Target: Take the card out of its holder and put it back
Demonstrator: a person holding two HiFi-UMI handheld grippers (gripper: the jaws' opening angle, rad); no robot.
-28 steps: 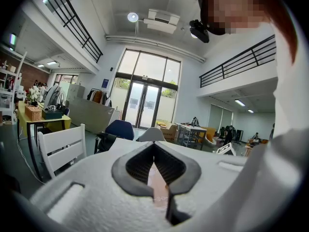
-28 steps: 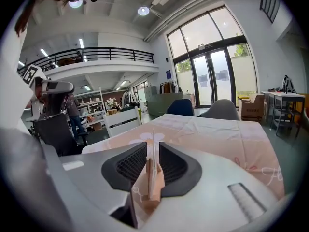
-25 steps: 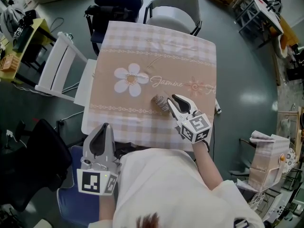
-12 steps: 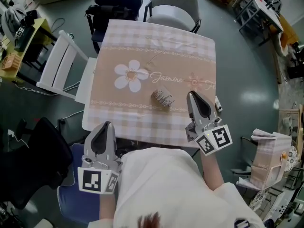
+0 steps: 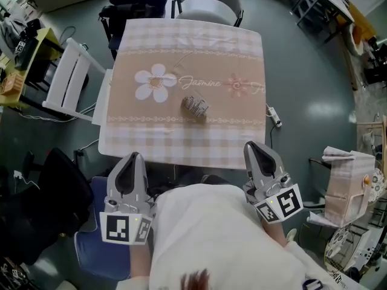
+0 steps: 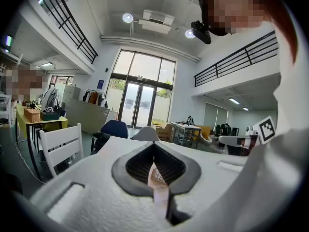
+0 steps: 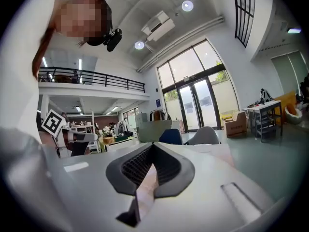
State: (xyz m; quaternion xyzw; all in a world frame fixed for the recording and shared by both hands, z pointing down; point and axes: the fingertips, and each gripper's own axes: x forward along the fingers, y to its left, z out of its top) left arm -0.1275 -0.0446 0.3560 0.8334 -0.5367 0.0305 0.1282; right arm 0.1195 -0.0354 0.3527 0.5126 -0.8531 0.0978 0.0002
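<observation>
Right claw point(image 5: 256, 146) shut, jaws just brought together on nothing, hanging off the desk's point(image 5: 181, 147) near right corner. Left claw point(image 5: 132, 157) likewise closed and empty, at the near left edge. Card holder point(image 5: 195, 106) standing mid-desk, just below the lettering point(image 5: 199, 82), well apart from both claws.

Card holder point(image 5: 195, 106) stands mid table point(image 5: 181, 153), chairs point(image 5: 208, 2) behind.
</observation>
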